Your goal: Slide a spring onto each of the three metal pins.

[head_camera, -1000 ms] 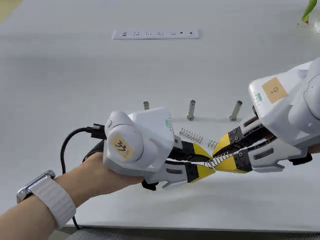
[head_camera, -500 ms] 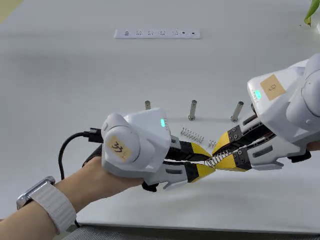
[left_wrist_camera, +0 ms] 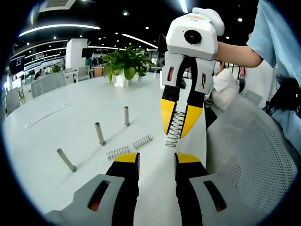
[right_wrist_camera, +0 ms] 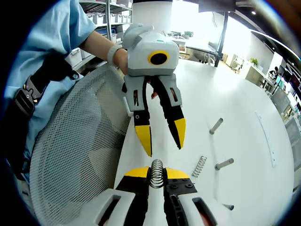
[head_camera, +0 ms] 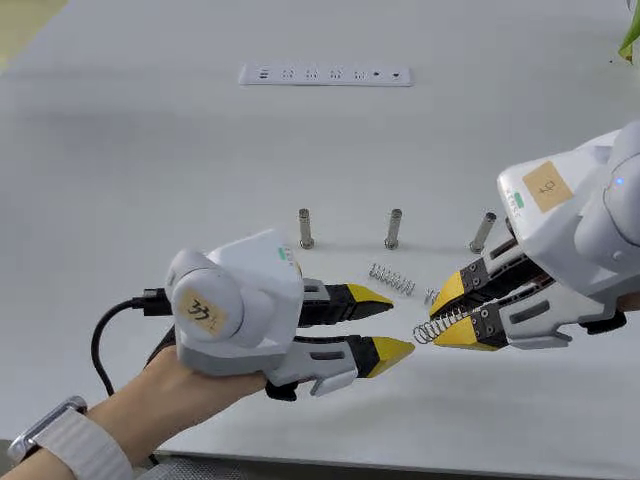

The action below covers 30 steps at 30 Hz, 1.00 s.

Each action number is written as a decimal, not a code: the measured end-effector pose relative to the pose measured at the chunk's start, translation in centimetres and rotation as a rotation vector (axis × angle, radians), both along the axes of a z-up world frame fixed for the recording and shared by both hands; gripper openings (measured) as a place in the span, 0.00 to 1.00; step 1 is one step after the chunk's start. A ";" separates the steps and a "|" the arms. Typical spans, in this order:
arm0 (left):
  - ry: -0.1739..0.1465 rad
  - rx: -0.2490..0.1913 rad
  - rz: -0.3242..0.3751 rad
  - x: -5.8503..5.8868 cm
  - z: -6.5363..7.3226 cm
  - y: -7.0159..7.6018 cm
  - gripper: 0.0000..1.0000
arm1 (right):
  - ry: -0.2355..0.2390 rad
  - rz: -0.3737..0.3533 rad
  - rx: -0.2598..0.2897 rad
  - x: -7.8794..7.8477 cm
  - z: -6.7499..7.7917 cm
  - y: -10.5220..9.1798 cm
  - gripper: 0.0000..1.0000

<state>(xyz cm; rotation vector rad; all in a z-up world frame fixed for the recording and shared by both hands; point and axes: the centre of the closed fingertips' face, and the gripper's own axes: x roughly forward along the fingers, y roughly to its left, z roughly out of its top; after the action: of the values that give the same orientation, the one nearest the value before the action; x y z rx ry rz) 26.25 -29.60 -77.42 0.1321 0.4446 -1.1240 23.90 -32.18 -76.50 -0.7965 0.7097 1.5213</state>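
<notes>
Three metal pins stand in a row on the white table: left pin (head_camera: 305,228), middle pin (head_camera: 393,228), right pin (head_camera: 484,231). None carries a spring. My right gripper (head_camera: 440,322) is shut on a spring (head_camera: 438,325), which sticks out leftward from its yellow tips; it shows end-on as the held spring (right_wrist_camera: 156,173). My left gripper (head_camera: 393,322) is open, its tips a short way left of that spring and apart from it. Two loose springs lie in front of the pins: one spring (head_camera: 390,278), the other (head_camera: 431,296). In the left gripper view the right gripper (left_wrist_camera: 181,120) hangs ahead of my own jaws (left_wrist_camera: 156,160).
A white power strip (head_camera: 325,75) lies at the far side of the table. A black cable (head_camera: 110,330) trails from the left gripper. A mesh chair back (right_wrist_camera: 80,155) stands at the table's near edge. A potted plant (left_wrist_camera: 124,70) sits far off.
The left gripper has opened, let go of the spring's end and drawn back to the left. The right gripper still holds the spring.
</notes>
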 end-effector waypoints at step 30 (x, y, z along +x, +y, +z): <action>0.036 0.038 0.316 1.3 -1.4 7.8 0.91 | -0.037 0.049 -0.034 2.1 0.5 0.3 0.07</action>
<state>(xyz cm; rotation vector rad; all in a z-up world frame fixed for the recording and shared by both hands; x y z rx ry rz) 27.59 -21.75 -78.87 0.0719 0.4997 -0.8086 25.97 -31.85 -75.99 -0.8710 0.6951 1.5379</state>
